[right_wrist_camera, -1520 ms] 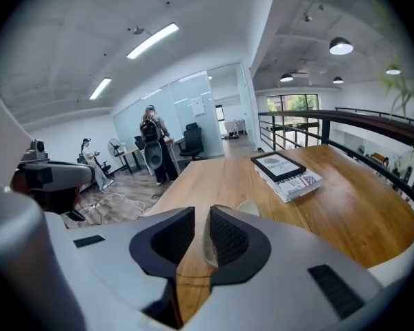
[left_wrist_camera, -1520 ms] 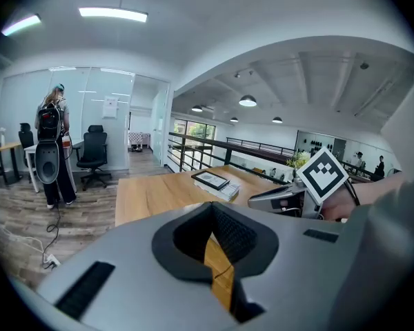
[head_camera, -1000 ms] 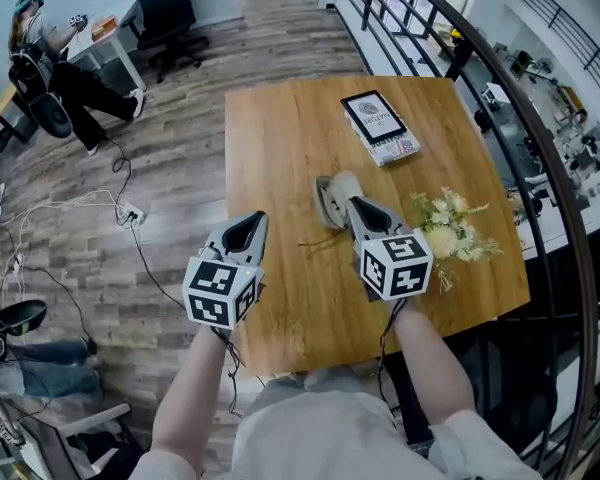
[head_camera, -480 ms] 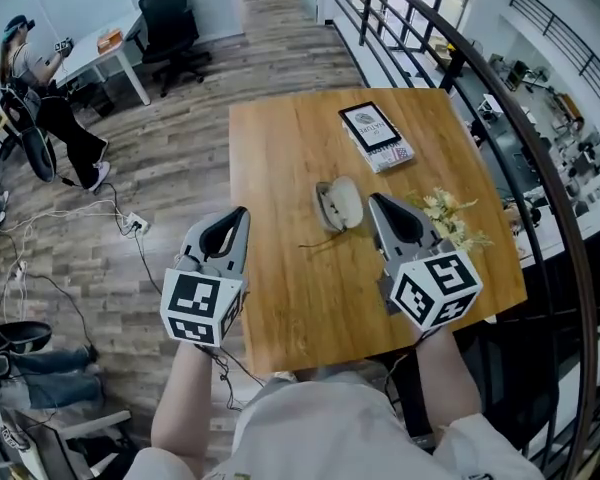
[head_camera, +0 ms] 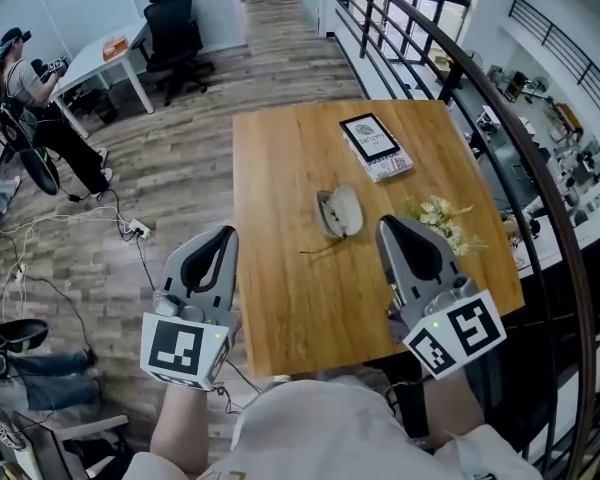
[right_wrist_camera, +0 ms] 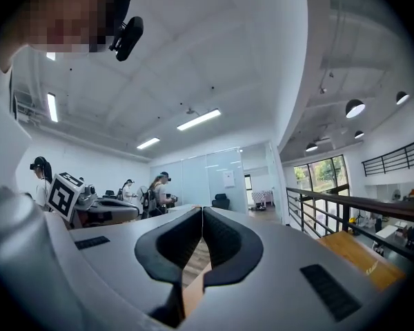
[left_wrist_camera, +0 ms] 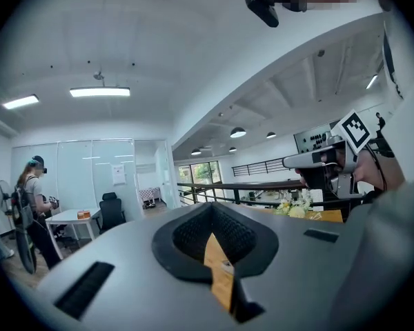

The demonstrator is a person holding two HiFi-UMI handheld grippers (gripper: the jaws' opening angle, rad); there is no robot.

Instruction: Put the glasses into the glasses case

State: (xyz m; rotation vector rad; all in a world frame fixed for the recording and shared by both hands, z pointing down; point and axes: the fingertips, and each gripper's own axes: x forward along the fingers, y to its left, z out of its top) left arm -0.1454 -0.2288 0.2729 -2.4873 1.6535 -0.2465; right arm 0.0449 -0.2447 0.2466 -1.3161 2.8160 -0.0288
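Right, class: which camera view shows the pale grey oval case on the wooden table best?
The head view: the pale grey oval case lies whole, unobstructed, on the wooden table. Both gripper views look out across the room and show none of it.

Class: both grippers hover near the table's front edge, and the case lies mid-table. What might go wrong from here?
1. The flowers lie close beside the glasses case. The shut right gripper, reaching in, might sweep them aside.
2. A dark seam shows along the case's left edge. If the lid is not fully shut, a nudge might open it.
3. The left gripper is shut too, so neither can grasp until opened.
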